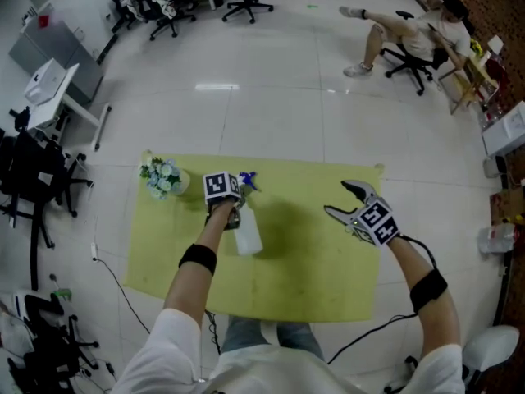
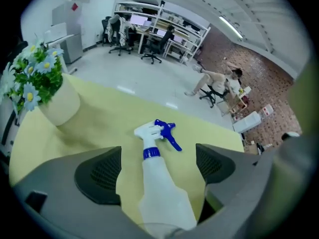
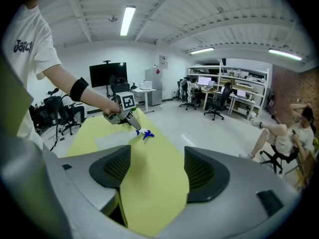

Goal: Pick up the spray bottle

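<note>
A white translucent spray bottle (image 1: 248, 235) with a blue trigger and collar lies on its side on the yellow-green table (image 1: 316, 277), nozzle pointing away from me. My left gripper (image 1: 235, 218) is lowered over it, open. In the left gripper view the bottle (image 2: 162, 193) lies between the two dark pads (image 2: 99, 173), and a strip of table shows on each side of it. My right gripper (image 1: 343, 199) hovers open over the table's right half with nothing between its jaws. The right gripper view shows the bottle (image 3: 142, 133) far off, under the left gripper (image 3: 124, 116).
A pale pot of white and blue flowers (image 1: 162, 177) stands at the table's far left corner, close to the left gripper; it shows as the flower pot (image 2: 45, 88) in the left gripper view. A person sits on an office chair (image 1: 402, 31) beyond the table.
</note>
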Demonstrator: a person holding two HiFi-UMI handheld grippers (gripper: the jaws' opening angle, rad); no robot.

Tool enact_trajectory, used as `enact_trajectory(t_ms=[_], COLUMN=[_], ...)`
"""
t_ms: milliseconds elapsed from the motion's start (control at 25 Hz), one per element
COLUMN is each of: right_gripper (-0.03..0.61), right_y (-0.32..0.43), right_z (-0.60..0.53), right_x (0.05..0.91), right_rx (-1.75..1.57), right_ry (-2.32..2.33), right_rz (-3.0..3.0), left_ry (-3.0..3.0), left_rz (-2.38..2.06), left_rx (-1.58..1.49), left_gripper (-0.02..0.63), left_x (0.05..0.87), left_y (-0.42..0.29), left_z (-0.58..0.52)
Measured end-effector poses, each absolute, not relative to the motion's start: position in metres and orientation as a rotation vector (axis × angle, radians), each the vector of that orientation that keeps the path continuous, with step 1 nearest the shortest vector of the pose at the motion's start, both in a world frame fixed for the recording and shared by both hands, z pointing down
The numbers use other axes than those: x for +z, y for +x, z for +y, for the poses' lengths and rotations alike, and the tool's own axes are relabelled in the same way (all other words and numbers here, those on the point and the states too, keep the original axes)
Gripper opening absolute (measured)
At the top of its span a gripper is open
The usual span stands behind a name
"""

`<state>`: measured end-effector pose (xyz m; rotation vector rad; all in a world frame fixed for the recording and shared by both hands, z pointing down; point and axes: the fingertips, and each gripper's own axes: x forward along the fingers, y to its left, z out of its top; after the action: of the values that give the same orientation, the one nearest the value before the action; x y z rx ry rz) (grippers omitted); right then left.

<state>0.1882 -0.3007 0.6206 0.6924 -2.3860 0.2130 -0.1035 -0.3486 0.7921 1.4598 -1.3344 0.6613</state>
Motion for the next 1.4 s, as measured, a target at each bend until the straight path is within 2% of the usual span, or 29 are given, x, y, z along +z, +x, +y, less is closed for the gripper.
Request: enact_trajectory(t_ms=[160, 720, 760, 840, 1120, 1400], right_gripper=[0.334, 0.334, 0.334, 0.334, 0.334, 0.334], right_y=[0.194, 0.210, 0.209, 0.209, 0.201, 0.182], right_z=[-0.295, -0.275, -0.274, -0.271, -0.264, -0.268], right_x=[0.625, 0.623, 0.622, 0.623, 0.626, 0.617], right_rx=[0.254, 0.262, 0.265, 0.266, 0.268, 0.262], right_ry=[0.722, 0.704, 0.704, 0.699, 0.676, 0.678], right_rz=[-2.390, -2.347, -2.344, -2.339, -2.339, -2.376], left_ry=[1.362, 1.137, 1.124, 1.088, 1.170, 1.310], left_rz=[-1.437, -1.355, -1.353, -1.339, -1.379, -1.285], left_rx=[0.728, 0.802, 0.818, 0.839, 0.852, 0.844], left_gripper=[0.512, 0.501, 0.494, 0.412, 0.212, 0.209], left_x=[0.811, 0.859, 0.858, 0.853, 0.855, 0.853], left_y=[-0.110, -0.095, -0.095, -0.094, -0.125, -0.132], left_z=[-0.352, -0.332, -0.330, -0.321, -0.328, -0.317])
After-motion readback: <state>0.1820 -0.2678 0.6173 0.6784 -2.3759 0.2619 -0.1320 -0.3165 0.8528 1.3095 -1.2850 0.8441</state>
